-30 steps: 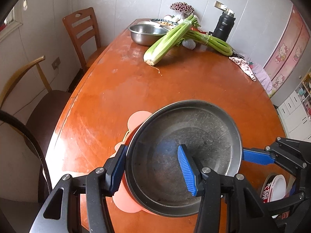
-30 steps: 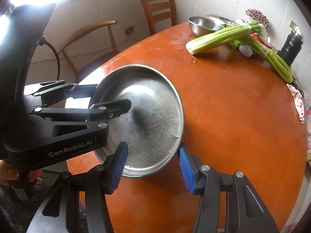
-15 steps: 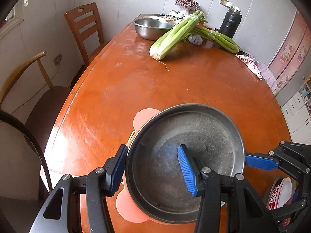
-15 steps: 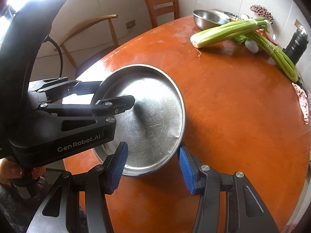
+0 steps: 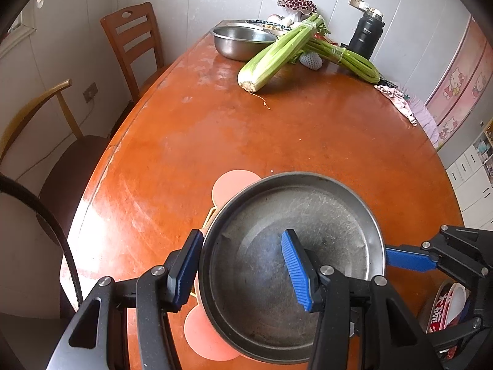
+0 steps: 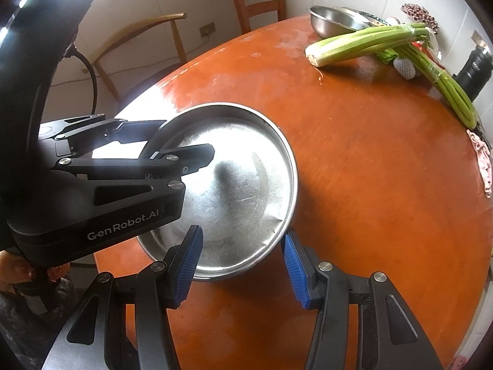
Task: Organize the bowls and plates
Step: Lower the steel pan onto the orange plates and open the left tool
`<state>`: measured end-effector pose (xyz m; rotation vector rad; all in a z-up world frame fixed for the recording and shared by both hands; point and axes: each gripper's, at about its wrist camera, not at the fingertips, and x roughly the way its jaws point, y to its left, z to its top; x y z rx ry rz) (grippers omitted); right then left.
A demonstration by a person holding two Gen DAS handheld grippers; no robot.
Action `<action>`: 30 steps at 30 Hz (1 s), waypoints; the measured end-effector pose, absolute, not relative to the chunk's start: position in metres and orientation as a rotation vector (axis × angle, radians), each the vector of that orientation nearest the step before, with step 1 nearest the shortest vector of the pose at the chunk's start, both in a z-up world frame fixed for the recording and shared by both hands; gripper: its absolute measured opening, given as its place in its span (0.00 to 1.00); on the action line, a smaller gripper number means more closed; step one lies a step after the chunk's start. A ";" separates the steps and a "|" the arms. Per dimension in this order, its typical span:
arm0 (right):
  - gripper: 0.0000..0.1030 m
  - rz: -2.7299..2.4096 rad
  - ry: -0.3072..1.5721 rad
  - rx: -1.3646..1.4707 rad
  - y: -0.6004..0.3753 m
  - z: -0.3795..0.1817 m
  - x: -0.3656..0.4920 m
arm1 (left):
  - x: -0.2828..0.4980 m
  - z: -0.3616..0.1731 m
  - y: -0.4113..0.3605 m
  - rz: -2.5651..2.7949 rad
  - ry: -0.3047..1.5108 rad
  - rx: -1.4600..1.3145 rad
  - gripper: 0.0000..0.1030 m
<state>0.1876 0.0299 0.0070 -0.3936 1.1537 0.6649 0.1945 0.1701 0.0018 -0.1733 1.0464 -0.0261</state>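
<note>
**A:** Hardly anything has moved. The glossy wooden bench [image 5: 215, 129] has my round, scratched steel plate [image 5: 308, 215] at its near edge, over a pink mat [image 5: 234, 182].

**B:** Progress?

**A:** Early. The far steel bowl [image 5: 237, 43] waits unsorted. My left tongs [image 5: 241, 232] are spread astride the plate's rim. My right tongs [image 6: 242, 232] are at the rim too, but I can't tell if they grip.

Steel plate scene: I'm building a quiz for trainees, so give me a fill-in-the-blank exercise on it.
The steel plate lies partly over a ___ mat. One finger of the left gripper is inside the plate, the other ___ its rim. At the far end of the table, the celery lies next to a steel ___.
Missing: pink; outside; bowl.
</note>
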 end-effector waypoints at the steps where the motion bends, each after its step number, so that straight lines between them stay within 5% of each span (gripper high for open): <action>1: 0.54 0.664 1.154 -0.396 0.031 0.007 0.187 | 0.195 0.002 0.171 -0.027 1.046 -0.174 0.51; 30: 0.54 0.654 1.118 -0.436 0.036 0.010 0.180 | 0.190 0.001 0.181 -0.033 1.044 -0.221 0.51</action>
